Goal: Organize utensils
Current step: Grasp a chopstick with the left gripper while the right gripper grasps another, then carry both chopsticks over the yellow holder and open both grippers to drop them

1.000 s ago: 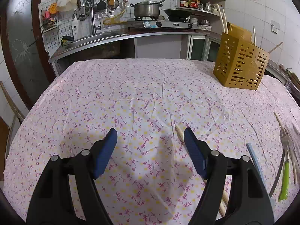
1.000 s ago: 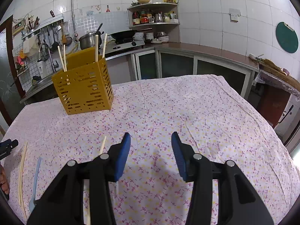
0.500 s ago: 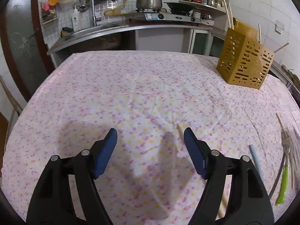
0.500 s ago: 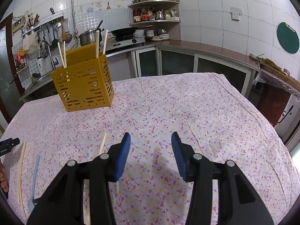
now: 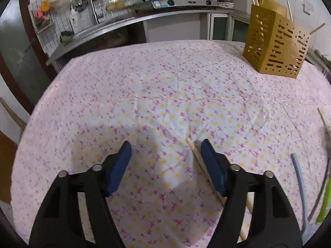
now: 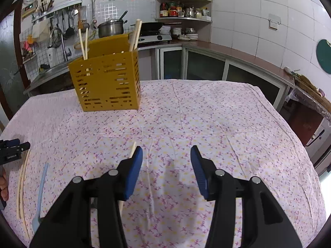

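Note:
A wooden chopstick (image 5: 198,159) lies on the floral tablecloth between the jaws of my left gripper (image 5: 166,142), close against the right pad (image 5: 211,165). The jaws are closing and the left pad stands clear of the chopstick. My right gripper (image 6: 166,148) hovers over bare cloth, opening slightly with nothing between its pads. Another chopstick (image 6: 133,147) peeks out just behind its left finger. The yellow slotted utensil holder (image 6: 107,84) (image 5: 275,43) stands at the table's far side with chopsticks (image 6: 83,41) upright in it.
A light blue spoon (image 5: 299,177) (image 6: 41,190), a green-handled utensil (image 5: 325,198) and a pair of chopsticks (image 6: 21,186) lie on the cloth. The left gripper's tip (image 6: 12,150) shows at the right wrist view's left edge. A counter with sink and stove runs behind the table.
My left gripper's jaws have narrowed and dipped toward the chopstick, which now lies inside the right pad. The right gripper has shifted, and the yellow holder looks nearer and more central.

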Action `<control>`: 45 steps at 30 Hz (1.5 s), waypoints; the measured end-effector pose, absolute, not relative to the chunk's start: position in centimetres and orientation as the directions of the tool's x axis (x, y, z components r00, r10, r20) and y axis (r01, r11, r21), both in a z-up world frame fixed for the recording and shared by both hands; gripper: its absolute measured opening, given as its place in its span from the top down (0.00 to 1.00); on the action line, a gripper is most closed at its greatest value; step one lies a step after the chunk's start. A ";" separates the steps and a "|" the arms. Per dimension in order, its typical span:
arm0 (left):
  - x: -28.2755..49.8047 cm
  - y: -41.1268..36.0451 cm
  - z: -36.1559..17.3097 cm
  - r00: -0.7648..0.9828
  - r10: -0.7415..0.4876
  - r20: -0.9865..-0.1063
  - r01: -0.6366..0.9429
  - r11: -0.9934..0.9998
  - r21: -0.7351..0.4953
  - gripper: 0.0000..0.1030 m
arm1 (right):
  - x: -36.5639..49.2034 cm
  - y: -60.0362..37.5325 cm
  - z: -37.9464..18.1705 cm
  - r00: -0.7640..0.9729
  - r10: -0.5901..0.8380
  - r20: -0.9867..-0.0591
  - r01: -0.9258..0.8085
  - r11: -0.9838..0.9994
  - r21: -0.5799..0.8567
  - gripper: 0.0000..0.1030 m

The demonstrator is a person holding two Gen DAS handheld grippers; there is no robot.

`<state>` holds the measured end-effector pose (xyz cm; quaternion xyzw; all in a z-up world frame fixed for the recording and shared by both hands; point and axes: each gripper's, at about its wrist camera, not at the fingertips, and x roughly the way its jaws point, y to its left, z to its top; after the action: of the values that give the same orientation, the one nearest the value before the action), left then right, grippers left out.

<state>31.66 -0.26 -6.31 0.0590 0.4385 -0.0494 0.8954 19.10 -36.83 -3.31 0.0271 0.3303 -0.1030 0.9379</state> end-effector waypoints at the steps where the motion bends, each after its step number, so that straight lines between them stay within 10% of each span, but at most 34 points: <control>1: 31.7 -0.4 -6.4 0.601 -0.053 -0.798 0.147 0.988 0.045 0.43 | 19.7 -36.3 -3.4 0.752 -0.165 -0.637 0.200 0.980 -0.019 0.53; 10: 31.7 -1.9 -6.2 0.578 -0.107 -0.809 0.160 0.987 -0.016 0.66 | 24.7 -34.3 -6.6 0.632 -0.133 -0.763 0.232 0.972 0.023 0.55; 21: 30.3 -4.3 -6.6 0.592 -0.174 -0.787 0.219 0.974 -0.051 0.70 | 25.8 -33.0 -7.9 0.589 -0.106 -0.801 0.168 0.986 -0.007 0.85; 24: 30.7 -3.8 -6.5 0.586 -0.213 -0.782 0.222 0.970 -0.097 0.93 | 25.7 -33.6 -7.7 0.588 -0.082 -0.804 0.165 0.986 0.020 0.94; 45: 30.8 -3.8 -3.3 0.587 -0.260 -0.766 0.263 0.957 -0.123 0.95 | 23.9 -35.8 -2.2 0.696 0.015 -0.718 0.116 0.984 0.133 0.94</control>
<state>30.85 -3.79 -3.28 0.0016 0.4298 -0.1468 0.8909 23.90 -35.83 -2.19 0.0843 0.3889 -0.0273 0.9170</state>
